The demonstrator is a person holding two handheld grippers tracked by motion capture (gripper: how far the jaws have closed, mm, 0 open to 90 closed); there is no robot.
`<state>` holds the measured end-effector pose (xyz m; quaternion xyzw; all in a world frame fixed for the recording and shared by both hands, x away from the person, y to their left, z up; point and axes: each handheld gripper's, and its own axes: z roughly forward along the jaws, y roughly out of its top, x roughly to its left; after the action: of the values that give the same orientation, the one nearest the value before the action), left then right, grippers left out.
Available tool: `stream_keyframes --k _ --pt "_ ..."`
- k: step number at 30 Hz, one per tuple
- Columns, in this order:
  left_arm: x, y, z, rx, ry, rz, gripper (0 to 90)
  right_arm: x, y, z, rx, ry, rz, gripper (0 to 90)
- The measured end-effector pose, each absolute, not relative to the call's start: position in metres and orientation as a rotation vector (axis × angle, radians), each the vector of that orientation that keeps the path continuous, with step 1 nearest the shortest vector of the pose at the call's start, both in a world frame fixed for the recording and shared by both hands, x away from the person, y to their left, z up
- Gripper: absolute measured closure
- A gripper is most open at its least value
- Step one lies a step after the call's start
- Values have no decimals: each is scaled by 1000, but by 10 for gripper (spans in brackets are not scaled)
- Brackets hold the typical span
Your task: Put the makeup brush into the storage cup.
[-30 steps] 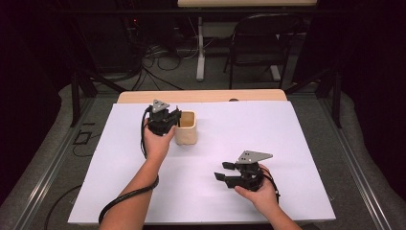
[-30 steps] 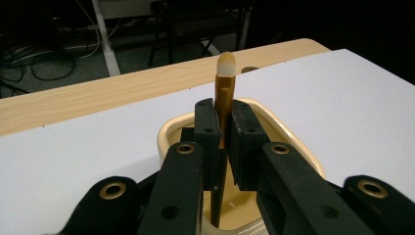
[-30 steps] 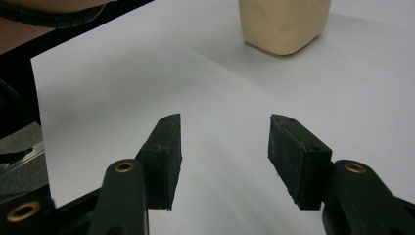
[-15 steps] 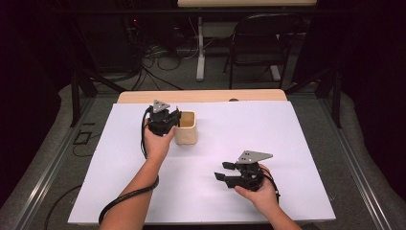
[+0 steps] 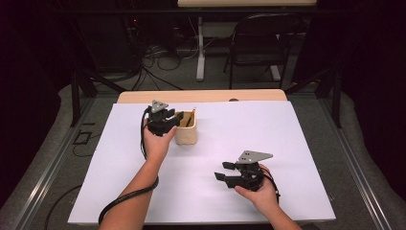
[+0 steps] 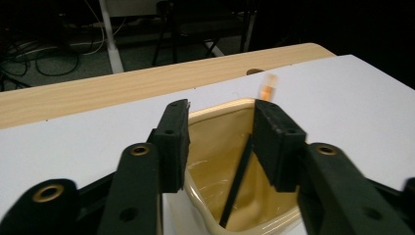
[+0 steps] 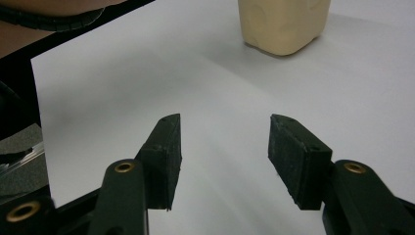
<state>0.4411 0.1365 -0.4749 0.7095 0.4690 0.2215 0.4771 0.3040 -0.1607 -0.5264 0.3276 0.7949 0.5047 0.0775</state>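
Left gripper (image 6: 222, 142) over the cup (image 6: 220, 186): jaws, shut a second ago, have just been opening and now stand apart. The pencil (image 6: 240, 178) lies released inside, below them. Right gripper (image 7: 222, 156) unchanged, apart, empty.

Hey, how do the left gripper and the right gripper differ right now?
The left gripper sits over the beige cup, where a dark pencil leans inside; the right gripper hovers over bare white table cover. The left gripper's jaws have just been opening, now straddling the pencil without pressing it; the right gripper's jaws have nothing between them. Both are black, open and hand-held.
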Motion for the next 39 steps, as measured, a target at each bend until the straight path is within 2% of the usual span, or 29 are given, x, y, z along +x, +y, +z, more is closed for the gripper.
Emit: stream_keyframes --k 5,13,39 --pt "442 136 -476 1736 1152 539 488 304 -161 -526 981 2382 1513 463" --pt "442 137 -475 1736 1148 528 445 304 -161 -526 988 2382 1500 462" --pt "424 146 -457 1742 1113 526 420 304 -161 -526 989 2363 1524 454"
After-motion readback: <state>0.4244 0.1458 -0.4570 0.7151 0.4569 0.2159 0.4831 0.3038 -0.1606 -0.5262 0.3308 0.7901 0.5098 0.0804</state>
